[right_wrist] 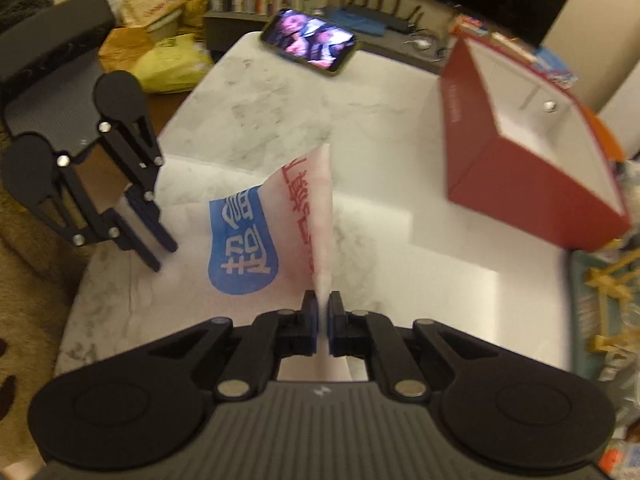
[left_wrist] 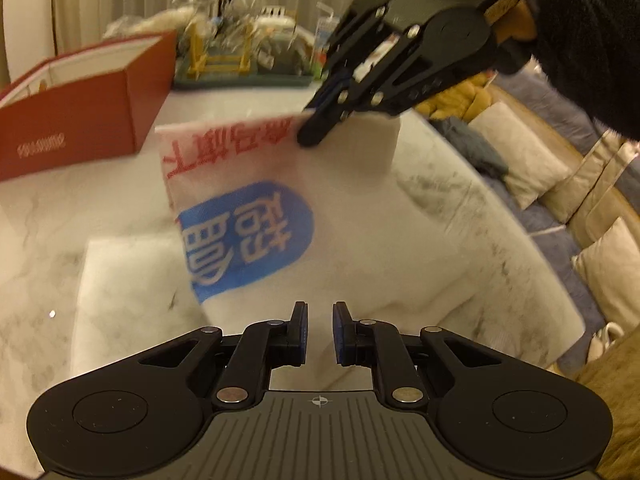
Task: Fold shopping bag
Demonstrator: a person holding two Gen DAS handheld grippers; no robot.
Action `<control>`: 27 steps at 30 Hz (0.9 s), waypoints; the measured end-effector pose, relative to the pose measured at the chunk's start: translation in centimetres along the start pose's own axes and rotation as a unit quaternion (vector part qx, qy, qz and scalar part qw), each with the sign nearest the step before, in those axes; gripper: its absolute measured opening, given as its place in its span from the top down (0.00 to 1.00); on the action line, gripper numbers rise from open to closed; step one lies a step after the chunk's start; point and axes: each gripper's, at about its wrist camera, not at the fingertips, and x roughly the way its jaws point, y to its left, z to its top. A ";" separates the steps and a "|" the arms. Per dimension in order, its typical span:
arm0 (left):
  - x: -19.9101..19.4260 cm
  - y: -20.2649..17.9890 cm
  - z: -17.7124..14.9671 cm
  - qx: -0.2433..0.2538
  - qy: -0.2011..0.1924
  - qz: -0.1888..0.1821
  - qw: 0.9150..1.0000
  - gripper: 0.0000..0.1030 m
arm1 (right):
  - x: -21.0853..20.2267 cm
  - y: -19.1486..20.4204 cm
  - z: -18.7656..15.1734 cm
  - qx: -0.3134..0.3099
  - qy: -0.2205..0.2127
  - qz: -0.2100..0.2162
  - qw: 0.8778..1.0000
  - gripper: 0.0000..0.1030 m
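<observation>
A white shopping bag [left_wrist: 248,200] with a blue logo and red lettering lies on the marble table [left_wrist: 460,220]. One flap of it is lifted and turned over. My right gripper [right_wrist: 324,306] is shut on the edge of that flap, and the bag [right_wrist: 248,240] rises from between its pads. In the left wrist view the right gripper [left_wrist: 310,132] pinches the bag's far edge from above. My left gripper [left_wrist: 320,312] hovers over the bag's near part with its jaws a narrow gap apart and nothing between them. From the right wrist view the left gripper [right_wrist: 164,258] points down at the bag's left edge.
An open red box [right_wrist: 520,184] stands on the table beside the bag. A phone [right_wrist: 310,42] with a lit screen lies at the far table edge. A cluttered tray [left_wrist: 240,76] sits behind the box. Sofa cushions [left_wrist: 520,152] lie beyond the table edge. A dark fuzzy sleeve [left_wrist: 580,40] holds the right gripper.
</observation>
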 end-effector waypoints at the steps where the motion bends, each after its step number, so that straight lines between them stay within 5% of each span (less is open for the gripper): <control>1: 0.1 -0.2 0.5 0.008 -0.010 -0.004 1.000 0.87 | -0.2 -0.2 -0.2 0.009 -0.001 -0.004 1.000 0.96; 3: 0.9 -0.9 1.8 0.034 -0.021 0.018 0.999 0.87 | -0.4 -0.5 -0.4 0.018 0.006 -0.006 1.000 0.96; 8: 5.9 -1.3 3.8 0.034 0.034 0.066 0.997 0.87 | -0.1 -0.8 -0.7 0.060 0.004 -0.002 0.998 0.96; 13: 7.4 -1.0 5.0 0.026 0.019 0.087 0.996 0.87 | 0.7 0.2 -1.1 0.069 -0.005 0.014 0.997 0.96; 20: 4.2 -0.4 3.4 0.014 0.006 0.063 0.998 0.87 | 0.3 1.5 -1.7 0.084 -0.023 0.028 0.996 0.96; 24: 2.8 0.4 2.7 -0.038 -0.012 -0.026 0.999 0.87 | 0.6 2.2 -1.7 0.079 -0.023 0.021 0.996 0.96; 27: 5.3 -0.9 2.7 -0.011 0.027 0.024 0.999 0.87 | 0.8 1.9 -1.7 0.085 -0.025 0.017 0.996 0.96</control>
